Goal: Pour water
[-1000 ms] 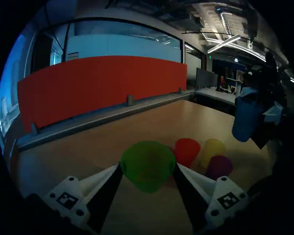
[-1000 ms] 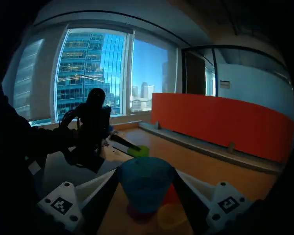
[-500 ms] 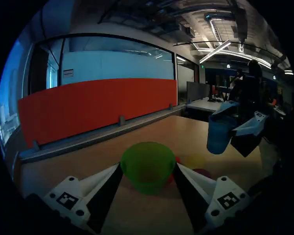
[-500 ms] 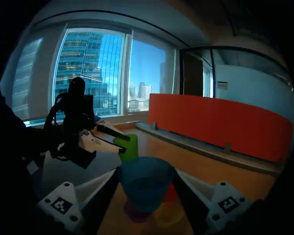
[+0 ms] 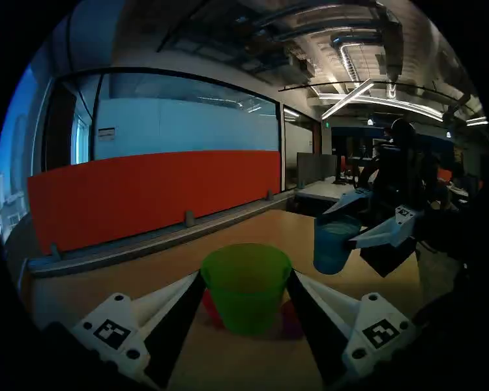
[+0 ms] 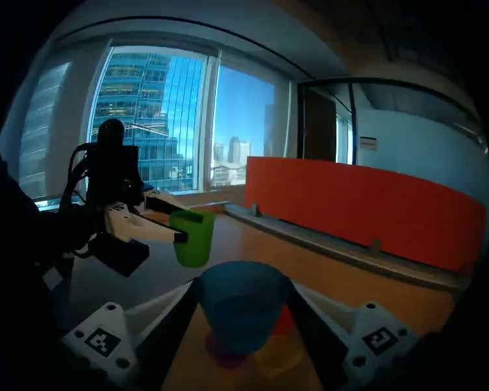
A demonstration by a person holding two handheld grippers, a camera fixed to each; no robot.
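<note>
In the left gripper view my left gripper (image 5: 246, 293) is shut on a green cup (image 5: 246, 285), held upright above the wooden table (image 5: 270, 228). To its right, farther off, the right gripper (image 5: 345, 236) holds a blue cup (image 5: 330, 244). In the right gripper view my right gripper (image 6: 242, 306) is shut on that blue cup (image 6: 242, 311), upright, with water inside. The green cup (image 6: 193, 237) hangs to the left in the left gripper (image 6: 179, 225), higher than the blue cup's rim and apart from it.
Red (image 6: 285, 320), yellow (image 6: 270, 358) and purple (image 6: 220, 347) cups stand on the table under the blue cup. An orange partition (image 5: 153, 189) runs along the table's far edge. Large windows (image 6: 153, 137) lie beyond the left gripper. A person's dark sleeve (image 6: 23, 241) is at the left.
Both cups have been lifted higher and brought closer together. The green cup went from tilted low near the table to upright beside the blue cup.
</note>
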